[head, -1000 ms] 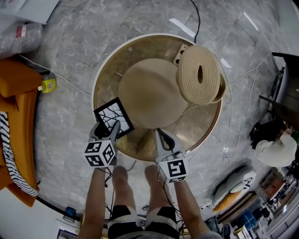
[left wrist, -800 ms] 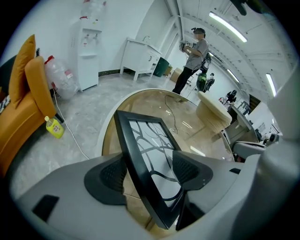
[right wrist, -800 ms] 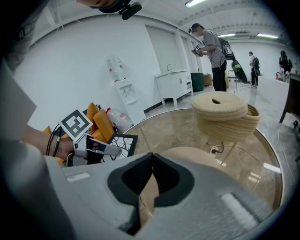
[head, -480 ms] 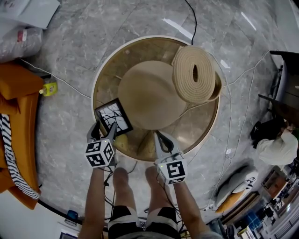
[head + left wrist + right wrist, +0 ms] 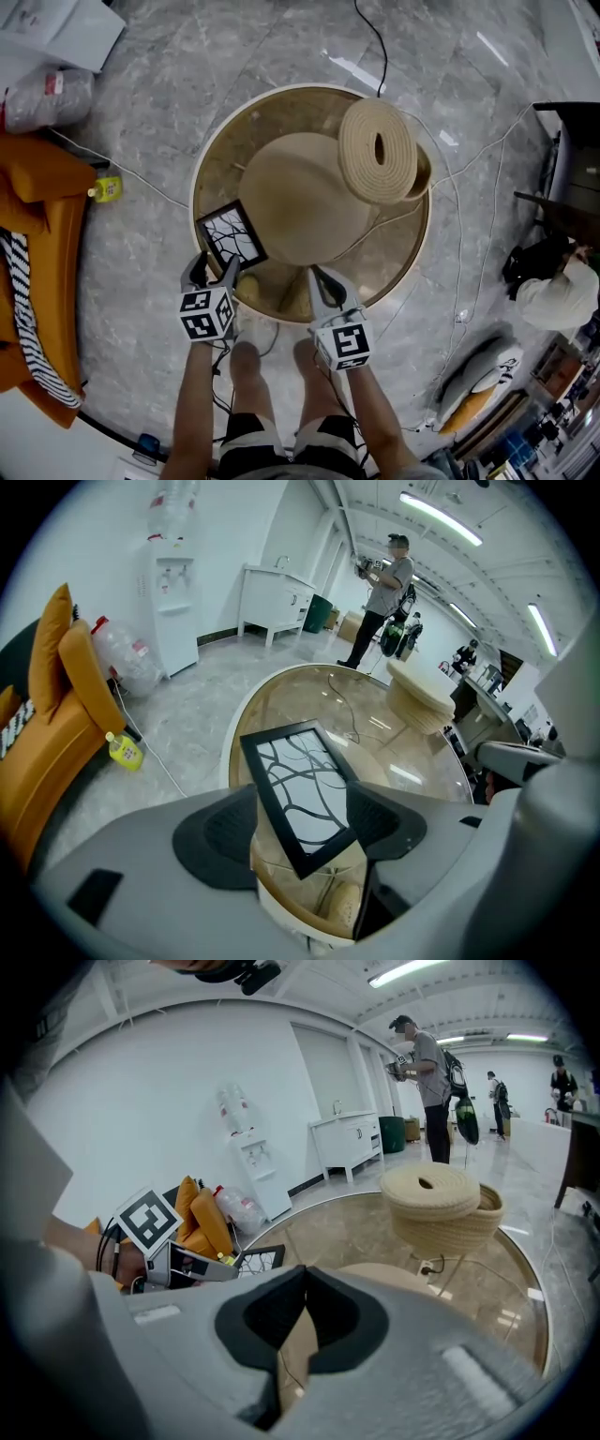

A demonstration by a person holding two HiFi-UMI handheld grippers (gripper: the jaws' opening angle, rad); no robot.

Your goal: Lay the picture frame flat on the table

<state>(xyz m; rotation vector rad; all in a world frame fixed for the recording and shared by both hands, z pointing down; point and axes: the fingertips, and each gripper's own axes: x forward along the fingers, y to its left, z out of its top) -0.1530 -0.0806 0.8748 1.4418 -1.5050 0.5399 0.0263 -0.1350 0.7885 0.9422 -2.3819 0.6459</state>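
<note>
The picture frame [image 5: 231,236] lies flat at the round table's [image 5: 398,253] eight o'clock edge, loose between my left gripper's [image 5: 212,268] just-opened, wide-apart jaws, while my right gripper's [image 5: 321,278] jaws are together and empty, so I'd withdraw straight back, brushing nothing.

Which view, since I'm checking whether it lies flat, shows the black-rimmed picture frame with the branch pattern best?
The left gripper view: the black rectangular picture frame sits large and central, its whole face visible. The head view shows it small from above; the right gripper view catches only a small, distant part.
</note>
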